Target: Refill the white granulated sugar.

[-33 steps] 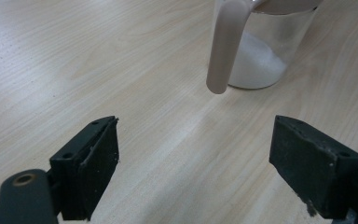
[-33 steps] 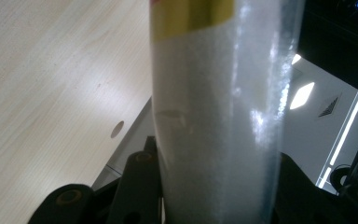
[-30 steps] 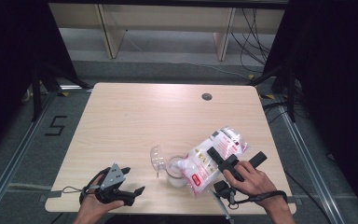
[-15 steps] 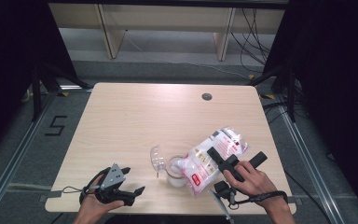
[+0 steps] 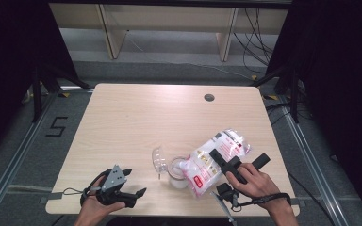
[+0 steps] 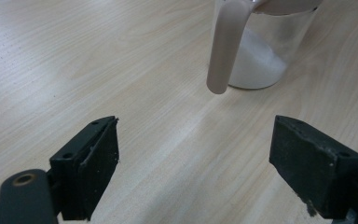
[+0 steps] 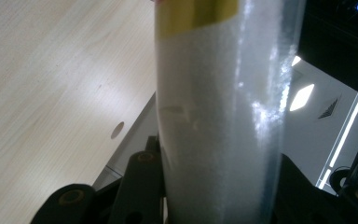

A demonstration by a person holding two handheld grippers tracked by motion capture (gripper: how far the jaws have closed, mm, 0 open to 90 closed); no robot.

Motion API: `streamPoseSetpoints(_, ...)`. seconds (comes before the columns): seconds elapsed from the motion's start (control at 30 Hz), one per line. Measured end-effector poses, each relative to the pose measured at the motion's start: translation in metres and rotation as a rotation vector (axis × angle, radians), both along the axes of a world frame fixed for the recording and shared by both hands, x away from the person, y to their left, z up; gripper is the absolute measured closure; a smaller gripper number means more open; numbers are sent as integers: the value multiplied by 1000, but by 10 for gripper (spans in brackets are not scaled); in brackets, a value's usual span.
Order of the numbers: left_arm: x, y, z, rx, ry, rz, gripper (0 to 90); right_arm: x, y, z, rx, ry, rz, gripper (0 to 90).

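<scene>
A clear bag of white powder with a red-and-white label [image 5: 215, 158] lies tilted, its lower end over the mouth of a small glass jar [image 5: 178, 173] that has white powder in its bottom. The jar's clear hinged lid [image 5: 158, 160] stands open to its left. My right gripper [image 5: 226, 162] is shut on the bag's upper part; in the right gripper view the bag [image 7: 219, 116] sits squeezed between both jaws. My left gripper [image 5: 133, 182] rests open near the front left edge, holding nothing. In the left gripper view the jar [image 6: 261, 51] stands ahead of the wide-apart jaws.
The light wooden table [image 5: 146, 117] has a round cable hole [image 5: 209, 97] at the back right. Wooden shelving and cables stand behind the table. Dark curtains flank both sides. A floor marking [image 5: 56, 127] lies to the left.
</scene>
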State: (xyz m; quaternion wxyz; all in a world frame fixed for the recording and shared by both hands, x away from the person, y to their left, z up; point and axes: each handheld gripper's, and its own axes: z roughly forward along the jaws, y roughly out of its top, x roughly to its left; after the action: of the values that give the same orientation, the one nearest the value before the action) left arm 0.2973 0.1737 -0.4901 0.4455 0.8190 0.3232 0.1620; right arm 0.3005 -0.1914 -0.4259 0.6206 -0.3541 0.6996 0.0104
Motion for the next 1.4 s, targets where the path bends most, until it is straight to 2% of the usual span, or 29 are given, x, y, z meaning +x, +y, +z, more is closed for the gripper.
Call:
streamPoseSetpoints(0.07, 0, 0, 0, 4, -1, 0, 153, 0, 0, 0, 4, -10, 7, 723)
streamPoseSetpoints(0.73, 0, 0, 0, 1, -1, -1, 154, 0, -1, -1, 19, 2, 8, 726)
streamPoseSetpoints(0.8, 0, 0, 0, 5, -1, -1, 154, -1, 0, 0, 0, -11, 7, 726)
streamPoseSetpoints(1.4, 0, 0, 0, 6, -2, -1, 154, -1, -1, 2, -11, -23, 7, 728)
